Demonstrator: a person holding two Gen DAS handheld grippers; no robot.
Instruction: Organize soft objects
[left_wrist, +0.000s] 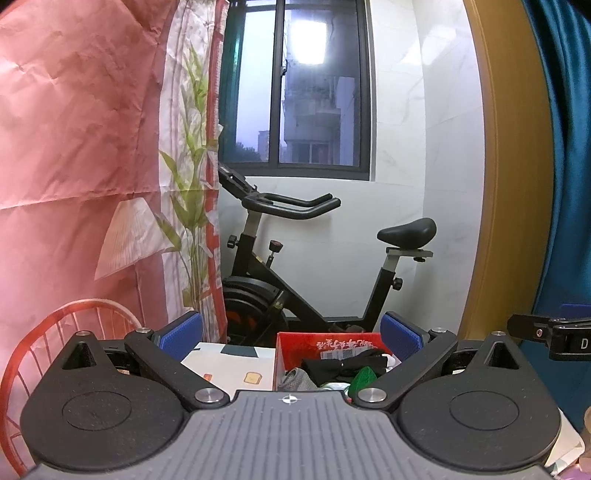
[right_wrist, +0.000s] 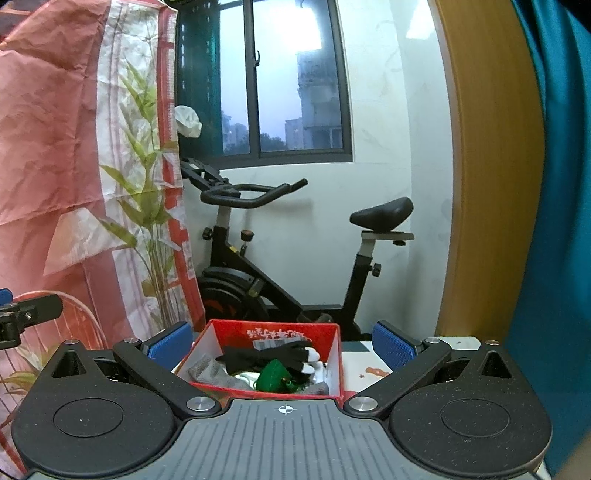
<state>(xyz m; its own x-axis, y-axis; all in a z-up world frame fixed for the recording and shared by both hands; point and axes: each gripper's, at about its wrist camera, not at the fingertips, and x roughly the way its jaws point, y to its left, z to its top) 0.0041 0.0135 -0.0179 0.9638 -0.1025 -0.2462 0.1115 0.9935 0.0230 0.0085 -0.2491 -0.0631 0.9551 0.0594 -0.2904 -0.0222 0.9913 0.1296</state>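
Note:
A red box (right_wrist: 334, 369) with white inner walls stands on the table, just ahead of my right gripper (right_wrist: 282, 341). Inside it lie a black glove with white fingertips (right_wrist: 269, 356), a grey knitted cloth (right_wrist: 207, 369) and a green soft piece (right_wrist: 273, 374). My right gripper is open and empty, with the box between its blue pads (right_wrist: 391, 343). My left gripper (left_wrist: 291, 332) is open and empty, raised over the table left of the box (left_wrist: 295, 341). The black glove (left_wrist: 343, 363) and grey cloth (left_wrist: 295, 380) also show there.
A white table surface (left_wrist: 229, 369) with small printed pictures lies under both grippers. A black exercise bike (right_wrist: 280, 266) stands behind the table under the window. A pink printed curtain (left_wrist: 74, 166) hangs at left, a wooden frame (right_wrist: 491, 184) and blue curtain (right_wrist: 561, 221) at right.

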